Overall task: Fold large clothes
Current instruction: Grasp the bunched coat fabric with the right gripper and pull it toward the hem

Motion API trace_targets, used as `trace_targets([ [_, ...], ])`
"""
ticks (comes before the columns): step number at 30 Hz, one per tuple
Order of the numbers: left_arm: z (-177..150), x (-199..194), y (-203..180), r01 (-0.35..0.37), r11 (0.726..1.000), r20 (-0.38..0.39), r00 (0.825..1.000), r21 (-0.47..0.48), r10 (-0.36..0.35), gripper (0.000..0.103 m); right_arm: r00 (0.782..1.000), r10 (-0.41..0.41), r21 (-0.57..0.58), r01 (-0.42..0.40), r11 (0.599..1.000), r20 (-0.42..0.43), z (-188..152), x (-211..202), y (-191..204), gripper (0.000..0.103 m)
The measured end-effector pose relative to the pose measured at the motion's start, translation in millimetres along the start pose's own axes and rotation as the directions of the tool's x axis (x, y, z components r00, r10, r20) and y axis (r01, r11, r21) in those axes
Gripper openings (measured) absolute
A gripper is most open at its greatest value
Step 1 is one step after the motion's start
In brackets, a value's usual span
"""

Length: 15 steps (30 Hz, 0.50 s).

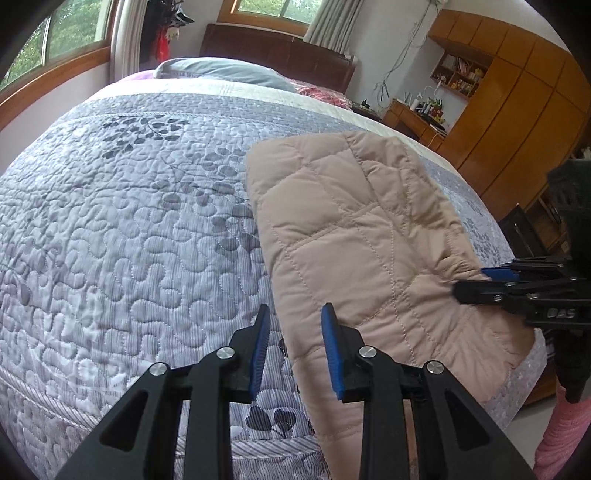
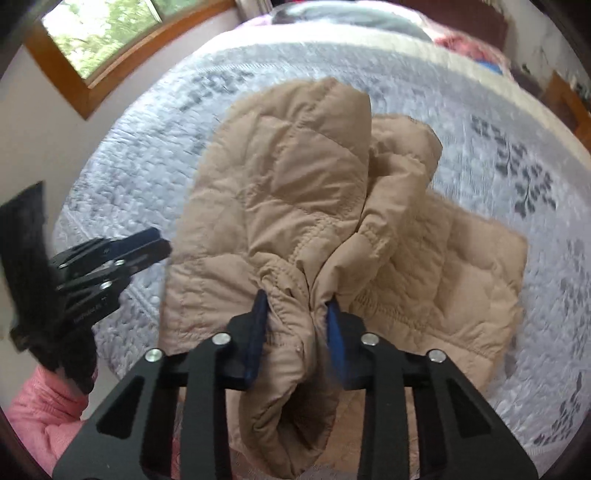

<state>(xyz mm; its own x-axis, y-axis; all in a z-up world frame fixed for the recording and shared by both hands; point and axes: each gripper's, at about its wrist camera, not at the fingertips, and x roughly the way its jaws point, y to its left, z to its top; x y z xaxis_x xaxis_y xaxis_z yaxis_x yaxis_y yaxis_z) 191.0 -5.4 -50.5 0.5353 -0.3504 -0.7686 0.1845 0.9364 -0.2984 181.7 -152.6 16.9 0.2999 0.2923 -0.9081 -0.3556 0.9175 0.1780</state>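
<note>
A beige quilted jacket [image 1: 354,229] lies folded on the bed's quilted bedspread [image 1: 129,221]. My left gripper [image 1: 293,345] is open and empty at the jacket's near left edge, one finger over the jacket and one over the bedspread. My right gripper [image 2: 295,332] is shut on a bunched cuff of the jacket [image 2: 288,199], with a sleeve lifted toward the camera. The right gripper also shows in the left wrist view [image 1: 476,280] at the jacket's right side. The left gripper shows in the right wrist view [image 2: 147,247] at the jacket's left edge.
A grey pillow [image 1: 221,72] and dark headboard [image 1: 277,48] lie at the bed's far end. Wooden wardrobes [image 1: 517,110] and a cluttered desk [image 1: 417,114] stand to the right. Windows [image 2: 99,33] line the left wall. A pink sleeve [image 2: 44,417] shows behind the left gripper.
</note>
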Motion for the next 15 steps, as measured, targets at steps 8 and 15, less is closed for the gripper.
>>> trace_targets([
  [8, 3.1, -18.1, -30.9, 0.043, 0.997, 0.039, 0.998, 0.064, -0.045, 0.029, 0.991, 0.002, 0.013, -0.004, 1.000, 0.135, -23.1, -63.9, -11.1, 0.024],
  [15, 3.1, -19.0, -71.7, 0.075, 0.985, 0.042, 0.996, 0.153, -0.082, 0.029, 0.979, -0.017, 0.065, 0.004, 0.998, 0.201, -51.6, -94.6, -35.2, 0.024],
])
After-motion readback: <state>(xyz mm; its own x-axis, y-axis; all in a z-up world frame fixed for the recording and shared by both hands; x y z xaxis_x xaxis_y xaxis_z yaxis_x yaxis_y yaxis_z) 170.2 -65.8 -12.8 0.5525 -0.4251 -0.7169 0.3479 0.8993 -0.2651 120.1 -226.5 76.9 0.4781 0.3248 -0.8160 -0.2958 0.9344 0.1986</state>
